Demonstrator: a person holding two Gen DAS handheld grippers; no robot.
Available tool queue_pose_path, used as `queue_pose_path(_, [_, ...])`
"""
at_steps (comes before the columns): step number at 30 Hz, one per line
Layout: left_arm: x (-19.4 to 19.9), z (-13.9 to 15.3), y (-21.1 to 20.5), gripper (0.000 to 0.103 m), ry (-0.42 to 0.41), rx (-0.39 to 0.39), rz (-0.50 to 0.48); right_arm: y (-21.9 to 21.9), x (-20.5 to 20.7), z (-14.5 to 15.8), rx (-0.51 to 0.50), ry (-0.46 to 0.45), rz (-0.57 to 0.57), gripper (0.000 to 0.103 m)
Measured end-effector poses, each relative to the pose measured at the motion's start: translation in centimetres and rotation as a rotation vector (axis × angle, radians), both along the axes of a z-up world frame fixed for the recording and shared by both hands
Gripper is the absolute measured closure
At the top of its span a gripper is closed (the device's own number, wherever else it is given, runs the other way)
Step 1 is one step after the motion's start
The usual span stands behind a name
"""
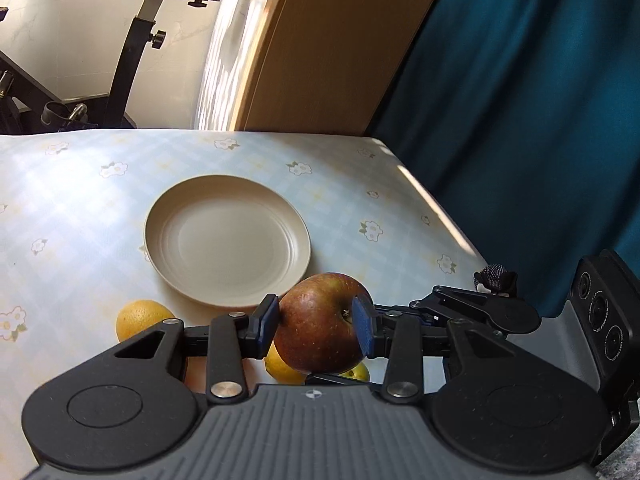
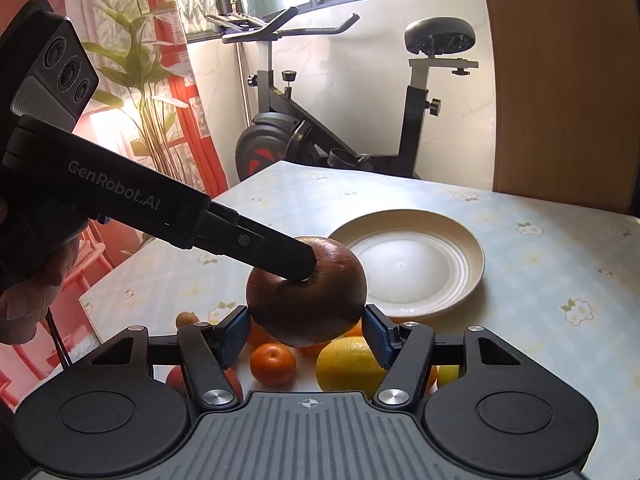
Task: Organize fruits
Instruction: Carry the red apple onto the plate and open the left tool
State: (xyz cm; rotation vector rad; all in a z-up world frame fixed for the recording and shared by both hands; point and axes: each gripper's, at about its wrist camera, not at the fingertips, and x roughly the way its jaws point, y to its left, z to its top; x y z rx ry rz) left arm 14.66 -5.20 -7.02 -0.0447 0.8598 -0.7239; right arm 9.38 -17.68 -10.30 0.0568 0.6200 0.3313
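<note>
Here the apple [image 1: 322,326] sits clamped between the left gripper's [image 1: 316,326] fingers.

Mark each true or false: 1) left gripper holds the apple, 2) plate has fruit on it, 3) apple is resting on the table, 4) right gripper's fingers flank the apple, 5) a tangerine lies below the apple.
1) True: the left gripper is shut on the apple.
2) False: the plate holds nothing.
3) False: it hangs lifted above the other fruit.
4) True: the right gripper has a pad on each side; contact is unclear.
5) True: the tangerine sits beside a lemon.
</note>
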Motion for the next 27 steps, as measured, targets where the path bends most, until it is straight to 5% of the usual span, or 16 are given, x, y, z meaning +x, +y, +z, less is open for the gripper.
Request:
queue_pose_path(8, [4.6,0.7,-0.7,0.059,-0.025,-0.002,0.031,1.8,5.3,2.2,-0.076,-0.011,0.047,0.045])
queue_pose_path(27, [17.4,-5.8,-0.4,0.059,0.09,0.026,0.097,3.1,19.4,-4.2,-0.118,0.146,0.075,0.045])
